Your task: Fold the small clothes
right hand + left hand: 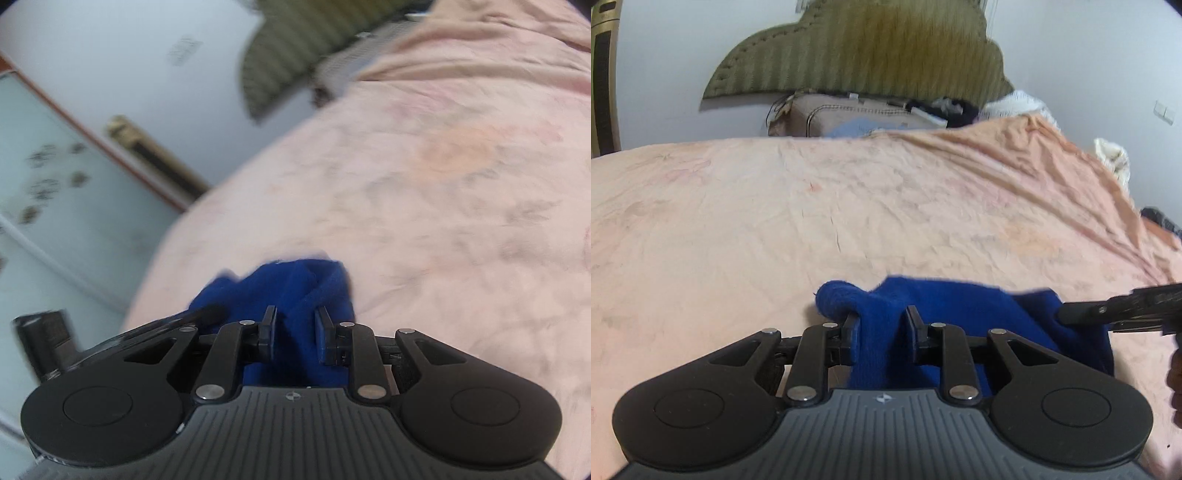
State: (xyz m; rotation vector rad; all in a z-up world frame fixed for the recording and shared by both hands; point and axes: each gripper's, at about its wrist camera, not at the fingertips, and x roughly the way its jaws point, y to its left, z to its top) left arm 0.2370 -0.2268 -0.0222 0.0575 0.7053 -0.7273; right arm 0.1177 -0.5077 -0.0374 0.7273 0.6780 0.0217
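One blue knit garment (pixel 945 314) is bunched between my two grippers, lifted a little off the bed just ahead of them. My left gripper (pixel 882 332) has its fingers clamped on a thick fold of the cloth, which fills the gap between the pads and runs back toward the camera. My right gripper (pixel 294 332) is pinched on another fold of the same garment (pixel 295 288), the cloth packed between its pads. From the left wrist view, the right gripper reaches in from the right edge and meets the garment's right side; from the right wrist view, the left gripper sits close at the lower left.

Beyond the cloth spreads a wrinkled peach bedsheet (pixel 849 206), faintly patterned and stained. Farther ahead lie a tan bag (pixel 849 114) and a dark jumble of clothes against an olive, ribbed headboard (pixel 864 51) on a white wall. To the far left of the right gripper stands a frosted glass door (pixel 44 192), blurred.
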